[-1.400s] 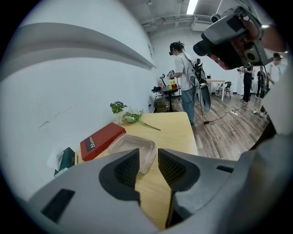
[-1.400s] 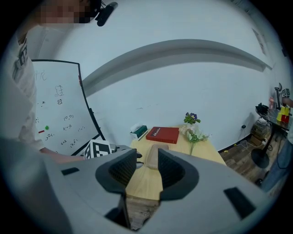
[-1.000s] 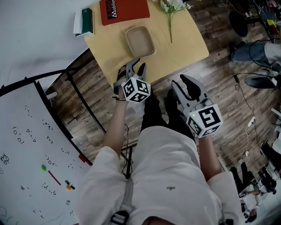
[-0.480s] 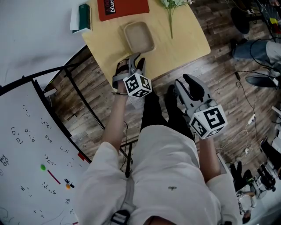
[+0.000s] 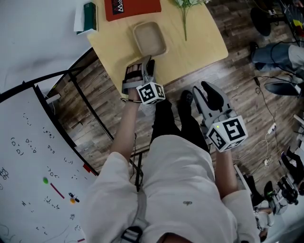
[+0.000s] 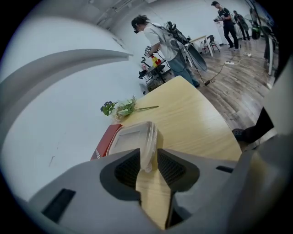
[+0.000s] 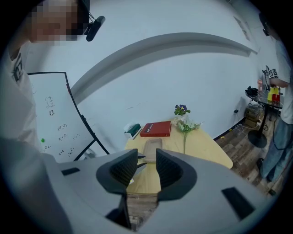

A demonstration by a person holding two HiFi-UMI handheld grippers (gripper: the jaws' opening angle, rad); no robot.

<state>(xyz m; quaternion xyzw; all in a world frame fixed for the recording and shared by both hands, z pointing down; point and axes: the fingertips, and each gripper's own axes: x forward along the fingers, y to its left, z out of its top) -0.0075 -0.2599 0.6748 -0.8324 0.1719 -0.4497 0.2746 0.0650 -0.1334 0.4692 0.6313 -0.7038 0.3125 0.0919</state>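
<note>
A clear plastic container [image 5: 149,39] lies on the wooden table [image 5: 199,42]. My left gripper [image 5: 147,63] reaches over the table's near edge, its tips right at the container's near end. In the left gripper view the container [image 6: 132,139] fills the space ahead and its near corner shows in the gap of the open left gripper [image 6: 147,157]; I cannot tell whether they touch. My right gripper [image 5: 205,90] hangs open and empty above the floor, short of the table. The right gripper [image 7: 146,160] view looks over the container [image 7: 152,147] from a distance.
A red book [image 5: 132,8], a green box [image 5: 89,10] and a flower sprig [image 5: 185,9] lie at the table's far side against the white wall. A whiteboard [image 5: 33,156] stands at the left. People stand at far tables [image 6: 158,39]. Cables and chair bases [image 5: 280,88] lie on the floor at right.
My left gripper has moved forward over the table edge up to the container, which now looks larger in its view. My right gripper has shifted only slightly.
</note>
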